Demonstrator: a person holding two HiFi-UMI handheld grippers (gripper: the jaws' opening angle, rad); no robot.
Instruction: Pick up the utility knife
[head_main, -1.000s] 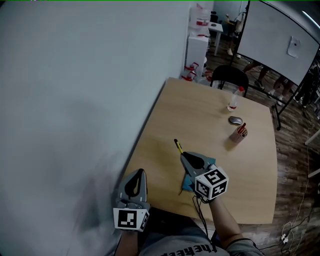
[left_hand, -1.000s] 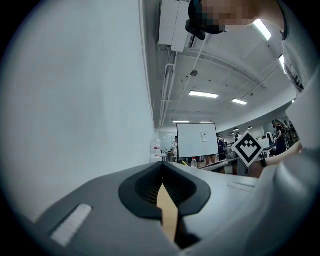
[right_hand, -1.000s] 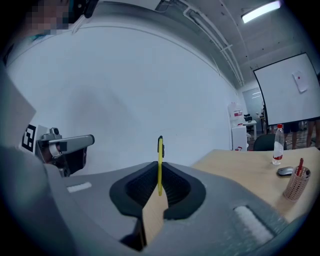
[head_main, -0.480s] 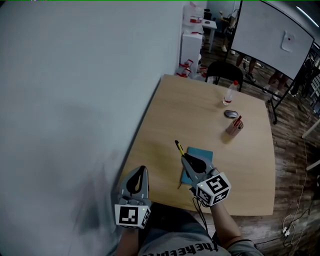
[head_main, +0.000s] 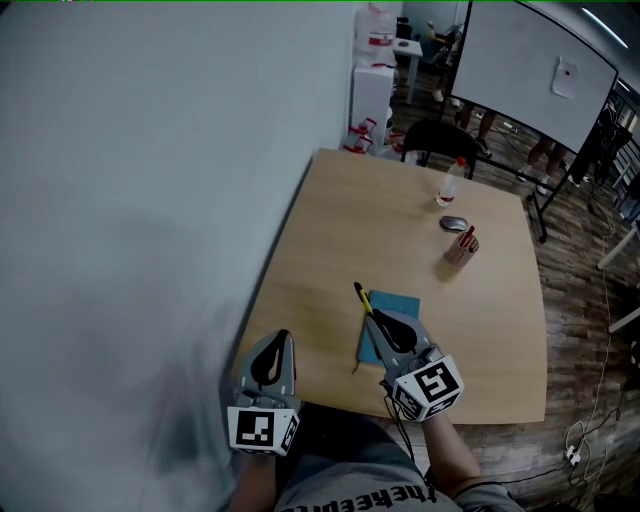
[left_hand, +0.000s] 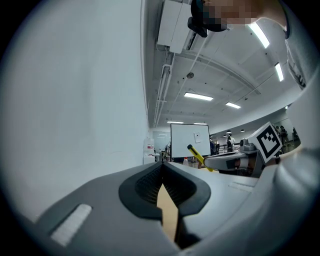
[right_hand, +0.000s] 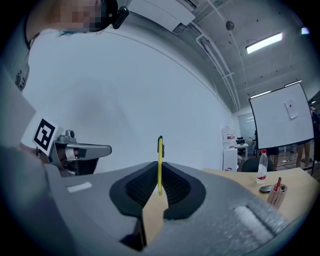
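Note:
The utility knife (head_main: 359, 295), yellow with a black end, is clamped in my right gripper (head_main: 370, 313) and sticks out past its tips above the wooden table (head_main: 400, 210). In the right gripper view the knife (right_hand: 160, 156) stands edge-on between the dark pads, and the right gripper (right_hand: 160, 174) is shut on it. My left gripper (head_main: 281, 336) hovers at the table's near left corner, close to the wall, with its jaws together and nothing in them (left_hand: 162, 169). From the left gripper view the knife (left_hand: 197, 154) shows off to the right.
A blue notebook (head_main: 398, 305) lies on the table just under the right gripper. At the far side stand a water bottle (head_main: 447, 185), a mouse (head_main: 454, 224) and a pen cup (head_main: 460, 248). A black chair (head_main: 435, 140) and a whiteboard (head_main: 530, 70) are beyond; a wall runs along the left.
My right gripper has lifted and drawn back toward me with the knife, uncovering more of the blue notebook. The left gripper has stayed where it was.

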